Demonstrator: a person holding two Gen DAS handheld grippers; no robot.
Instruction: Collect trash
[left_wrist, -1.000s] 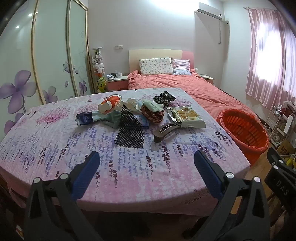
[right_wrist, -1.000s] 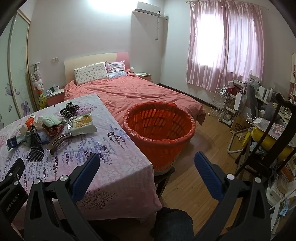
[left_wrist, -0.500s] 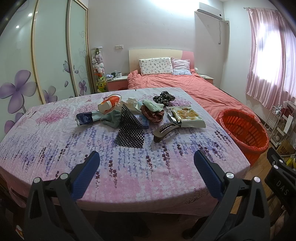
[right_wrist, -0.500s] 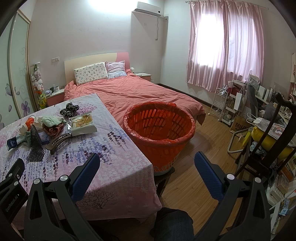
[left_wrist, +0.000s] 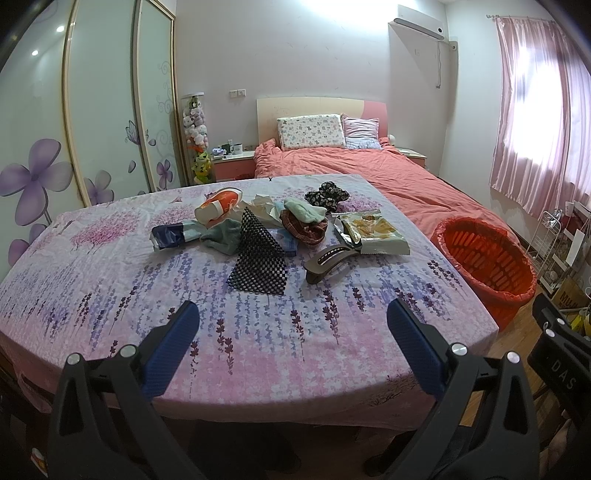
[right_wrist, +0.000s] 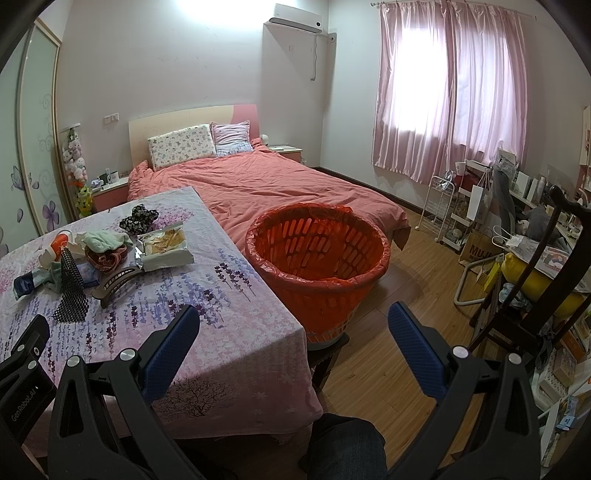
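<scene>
White letters "DAS" stand on the black body of the right tool (left_wrist: 561, 369), seen at the right edge of the left wrist view. "GenRobot.AI" runs in white along the black body of the left tool (right_wrist: 22, 384) at the lower left of the right wrist view. A brown cardboard box (right_wrist: 480, 251) on the floor by the wire rack shows the letters "MUJ", the rest being hidden.

The left wrist view is facing across the table (left_wrist: 110, 280) from its near edge. The right wrist view is looking from the near right corner toward the orange basket (right_wrist: 317, 258), sharing both.
</scene>
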